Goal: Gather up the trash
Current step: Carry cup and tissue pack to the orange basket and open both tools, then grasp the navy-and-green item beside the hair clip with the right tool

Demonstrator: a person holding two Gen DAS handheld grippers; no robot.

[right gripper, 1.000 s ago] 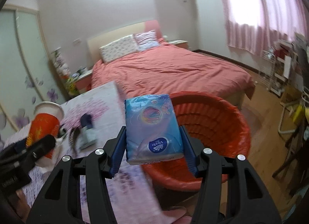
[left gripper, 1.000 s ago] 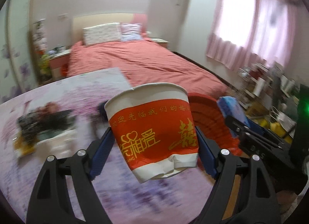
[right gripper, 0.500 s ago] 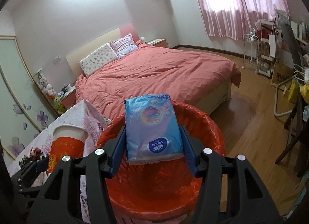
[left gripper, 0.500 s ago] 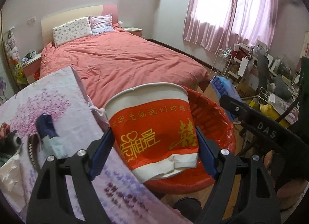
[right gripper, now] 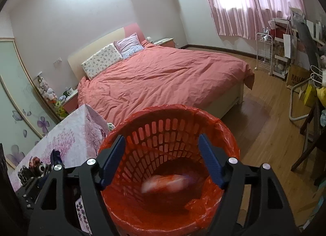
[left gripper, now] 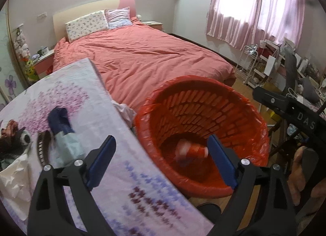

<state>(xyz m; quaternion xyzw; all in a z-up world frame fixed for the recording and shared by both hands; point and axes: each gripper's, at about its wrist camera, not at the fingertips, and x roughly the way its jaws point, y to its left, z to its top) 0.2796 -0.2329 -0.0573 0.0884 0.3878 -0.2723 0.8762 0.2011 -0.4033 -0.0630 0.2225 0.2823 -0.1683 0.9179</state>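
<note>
A bed [right gripper: 163,77] with a salmon cover is filling the room's middle; two pillows [right gripper: 114,55] are leaning at its headboard; pink curtains [right gripper: 244,2] are glowing; a white rack [right gripper: 263,52] is standing beneath them.

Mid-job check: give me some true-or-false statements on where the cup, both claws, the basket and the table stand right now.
1. The left claw grips the paper cup. False: its jaws have just been opening, nothing between them; the cup lies inside the red basket.
2. The right claw is open and empty. True; it too has just been opening.
3. The basket has a red bag lining. True.
4. The table is bare. False: a folded umbrella and other clutter lie on it.
5. The basket sits on the bed. False: it stands on the floor beside the table.
</note>
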